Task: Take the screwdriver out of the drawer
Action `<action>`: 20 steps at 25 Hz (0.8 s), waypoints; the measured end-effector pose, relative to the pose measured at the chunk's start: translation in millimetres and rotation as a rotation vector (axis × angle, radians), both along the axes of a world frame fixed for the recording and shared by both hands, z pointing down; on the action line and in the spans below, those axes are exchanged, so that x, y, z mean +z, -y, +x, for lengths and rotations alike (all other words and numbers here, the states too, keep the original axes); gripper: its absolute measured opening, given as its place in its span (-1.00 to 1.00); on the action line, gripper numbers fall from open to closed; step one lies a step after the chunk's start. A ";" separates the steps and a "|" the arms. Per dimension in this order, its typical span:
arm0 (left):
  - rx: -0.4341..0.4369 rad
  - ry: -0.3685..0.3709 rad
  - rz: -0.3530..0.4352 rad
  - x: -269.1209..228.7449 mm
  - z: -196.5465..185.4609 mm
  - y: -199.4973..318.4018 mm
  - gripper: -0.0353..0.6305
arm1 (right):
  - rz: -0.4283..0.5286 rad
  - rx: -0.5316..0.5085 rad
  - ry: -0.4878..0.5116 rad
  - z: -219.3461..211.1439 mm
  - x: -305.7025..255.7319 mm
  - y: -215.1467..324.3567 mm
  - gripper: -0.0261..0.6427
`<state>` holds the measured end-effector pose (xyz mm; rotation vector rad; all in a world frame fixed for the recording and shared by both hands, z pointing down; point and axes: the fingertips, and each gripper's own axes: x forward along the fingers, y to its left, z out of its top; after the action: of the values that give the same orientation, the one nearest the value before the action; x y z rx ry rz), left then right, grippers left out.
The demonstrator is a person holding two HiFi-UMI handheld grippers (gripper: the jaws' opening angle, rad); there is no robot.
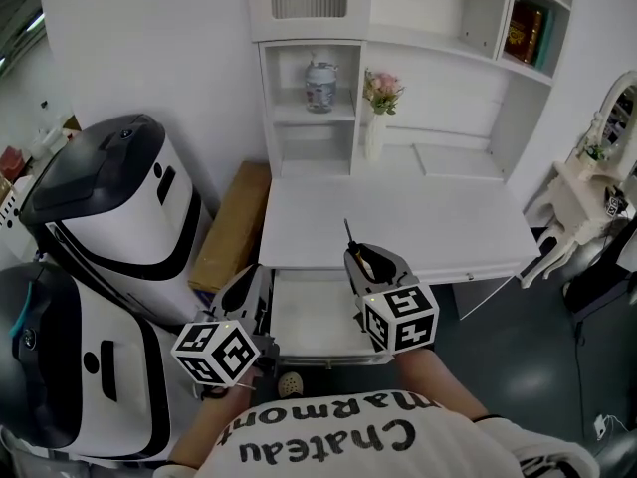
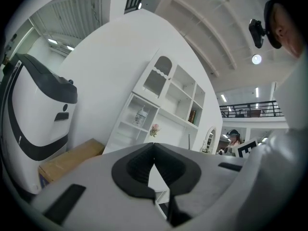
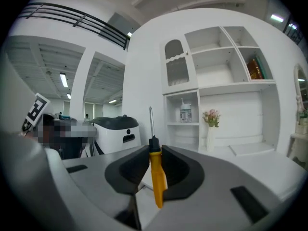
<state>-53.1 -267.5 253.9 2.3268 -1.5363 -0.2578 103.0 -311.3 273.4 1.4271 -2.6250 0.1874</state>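
Fingers (image 3: 129, 168) of my right gripper (image 3: 155, 153) pinch the yellow screwdriver (image 3: 157, 179) by its handle, shaft upright above them, so it hangs clear of the open drawer (image 1: 317, 319) below them. My left gripper (image 2: 154, 147) has its fingers pressed together on nothing.

Head view looks steeply down; both gripper views face the shelves (image 3: 214, 88).

Open room runs over the desk top (image 1: 398, 229) toward 12 o'clock until the shelf hutch (image 1: 428, 28) and flower vase (image 1: 375, 127), while a cardboard box (image 1: 234, 222) and two white machines (image 1: 119, 207) block 9 o'clock beside the open drawer (image 1: 317, 312).
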 end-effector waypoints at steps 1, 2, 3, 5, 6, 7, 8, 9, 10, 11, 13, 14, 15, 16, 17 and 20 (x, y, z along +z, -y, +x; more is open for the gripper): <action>0.002 0.006 0.008 -2.6 2.1 -0.5 -0.82 | 0.014 0.010 0.012 4.4 -5.9 -1.0 -0.66; 0.004 0.013 0.015 -5.2 4.1 -1.2 -0.82 | 0.026 0.017 0.025 8.4 -11.6 -2.2 -0.66; 0.005 0.019 0.021 -7.4 6.1 -2.1 -0.82 | 0.035 0.023 0.039 12.4 -16.5 -3.7 -0.66; 0.005 0.027 0.029 -10.7 10.1 -4.4 -0.82 | 0.047 0.031 0.066 19.4 -23.8 -7.4 -0.66; 0.004 0.030 0.032 -12.0 12.1 -5.7 -0.82 | 0.050 0.034 0.076 22.2 -26.1 -9.3 -0.66; 0.003 0.033 0.035 -13.2 14.1 -7.0 -0.82 | 0.050 0.035 0.084 24.7 -27.4 -11.1 -0.66; 0.002 0.036 0.037 -14.1 16.2 -8.3 -0.82 | 0.048 0.036 0.090 27.1 -27.9 -13.0 -0.66; 0.001 0.039 0.039 -14.8 18.5 -9.6 -0.82 | 0.045 0.037 0.095 29.6 -27.9 -14.8 -0.66; 0.000 0.041 0.040 -15.3 20.9 -11.2 -0.82 | 0.043 0.038 0.099 32.4 -27.8 -16.9 -0.66; 0.000 0.044 0.042 -15.6 23.2 -12.9 -0.82 | 0.041 0.039 0.103 35.3 -27.5 -19.0 -0.66; -0.002 0.051 0.045 -15.2 27.7 -16.9 -0.82 | 0.039 0.040 0.108 41.3 -26.6 -23.4 -0.66; -0.003 0.054 0.045 -14.7 29.9 -19.0 -0.82 | 0.038 0.041 0.111 44.1 -26.1 -25.4 -0.66; -0.004 0.056 0.044 -14.0 32.0 -21.3 -0.82 | 0.036 0.041 0.114 46.9 -25.7 -27.3 -0.66; -0.006 0.056 0.043 -13.3 34.2 -23.5 -0.82 | 0.034 0.041 0.118 49.4 -25.2 -29.0 -0.66; -0.007 0.057 0.043 -12.5 36.4 -25.7 -0.82 | 0.031 0.040 0.122 51.8 -24.6 -30.7 -0.66; -0.009 0.062 0.039 -8.7 42.2 -33.2 -0.82 | 0.018 0.035 0.128 57.3 -20.4 -36.5 -0.66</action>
<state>-11.0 -234.3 245.2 2.3795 -1.5848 -0.2223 160.4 -274.8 252.9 1.5156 -2.7106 0.2679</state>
